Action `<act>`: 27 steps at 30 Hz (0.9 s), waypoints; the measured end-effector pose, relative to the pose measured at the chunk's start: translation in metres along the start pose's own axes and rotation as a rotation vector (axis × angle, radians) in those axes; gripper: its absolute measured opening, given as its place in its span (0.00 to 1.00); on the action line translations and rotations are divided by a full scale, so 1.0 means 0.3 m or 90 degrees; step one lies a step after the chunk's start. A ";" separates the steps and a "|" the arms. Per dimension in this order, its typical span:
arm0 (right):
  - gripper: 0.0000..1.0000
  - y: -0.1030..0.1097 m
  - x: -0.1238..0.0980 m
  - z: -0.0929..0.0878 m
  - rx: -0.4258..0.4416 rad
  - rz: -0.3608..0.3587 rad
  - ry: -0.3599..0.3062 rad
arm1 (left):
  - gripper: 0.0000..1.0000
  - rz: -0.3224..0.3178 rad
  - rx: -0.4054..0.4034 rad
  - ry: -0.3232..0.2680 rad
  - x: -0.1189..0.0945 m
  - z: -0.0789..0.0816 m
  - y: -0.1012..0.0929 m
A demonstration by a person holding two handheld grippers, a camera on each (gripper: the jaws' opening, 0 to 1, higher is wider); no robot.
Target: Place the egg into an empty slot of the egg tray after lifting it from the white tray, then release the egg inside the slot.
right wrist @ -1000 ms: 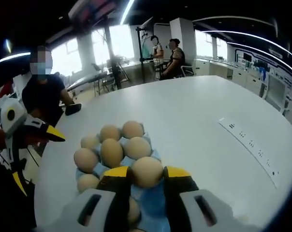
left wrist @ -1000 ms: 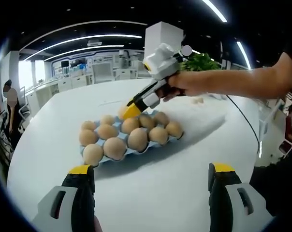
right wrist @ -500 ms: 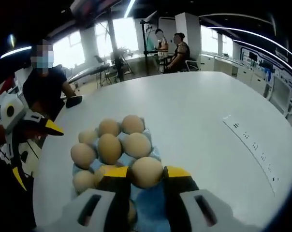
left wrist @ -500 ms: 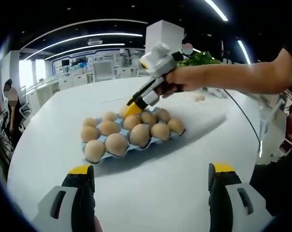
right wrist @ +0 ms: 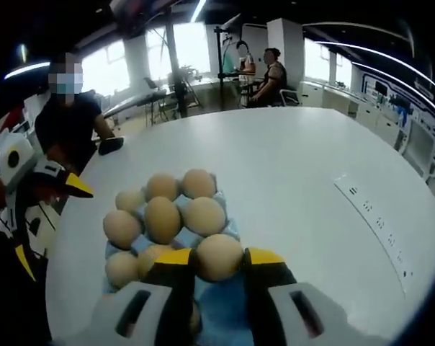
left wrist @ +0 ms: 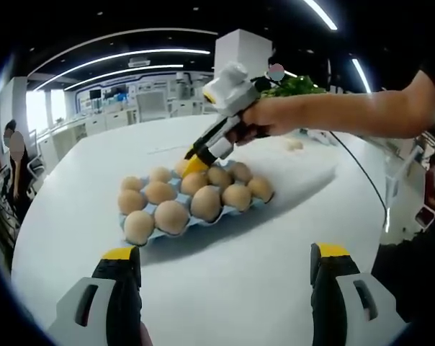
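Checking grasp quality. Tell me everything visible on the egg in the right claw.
The egg is tan to light brown, smooth and matt, with no crack showing. It sits pinched between the yellow tips of the right claw, one tip on each side, its top rounded above them. It hangs over the near edge of the blue egg tray, just in front of the other eggs. Whether its underside touches the tray is hidden.

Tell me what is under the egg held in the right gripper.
The egg sits between the right gripper jaws, above the blue egg tray. The slot directly beneath is covered by the egg and jaws.
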State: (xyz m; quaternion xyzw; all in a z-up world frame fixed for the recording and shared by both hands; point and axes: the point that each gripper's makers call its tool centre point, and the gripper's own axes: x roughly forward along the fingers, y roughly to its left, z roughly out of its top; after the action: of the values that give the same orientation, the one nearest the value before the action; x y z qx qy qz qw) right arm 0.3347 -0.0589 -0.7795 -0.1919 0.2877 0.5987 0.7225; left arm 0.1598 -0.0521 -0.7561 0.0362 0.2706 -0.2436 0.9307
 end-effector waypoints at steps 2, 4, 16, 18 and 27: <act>0.28 0.001 0.000 0.000 -0.001 0.001 0.002 | 1.00 -0.001 0.000 0.000 0.000 0.000 -0.001; 0.28 0.002 -0.001 -0.001 -0.004 0.003 0.003 | 1.00 -0.002 0.000 0.000 0.000 0.001 -0.003; 0.32 -0.013 -0.031 0.024 -0.014 -0.001 -0.029 | 1.00 -0.002 0.003 -0.005 -0.004 0.015 -0.008; 0.32 -0.003 -0.045 0.033 -0.010 -0.001 -0.040 | 1.00 -0.002 0.002 -0.006 -0.005 0.015 -0.009; 0.29 -0.010 -0.103 0.026 -0.002 -0.021 -0.074 | 1.00 0.003 0.007 -0.014 -0.013 0.031 -0.013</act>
State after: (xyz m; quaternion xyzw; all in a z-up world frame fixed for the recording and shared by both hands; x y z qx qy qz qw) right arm 0.3354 -0.0778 -0.7538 -0.1627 0.2414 0.5973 0.7473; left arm 0.1594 -0.0557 -0.7460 0.0395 0.2588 -0.2430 0.9340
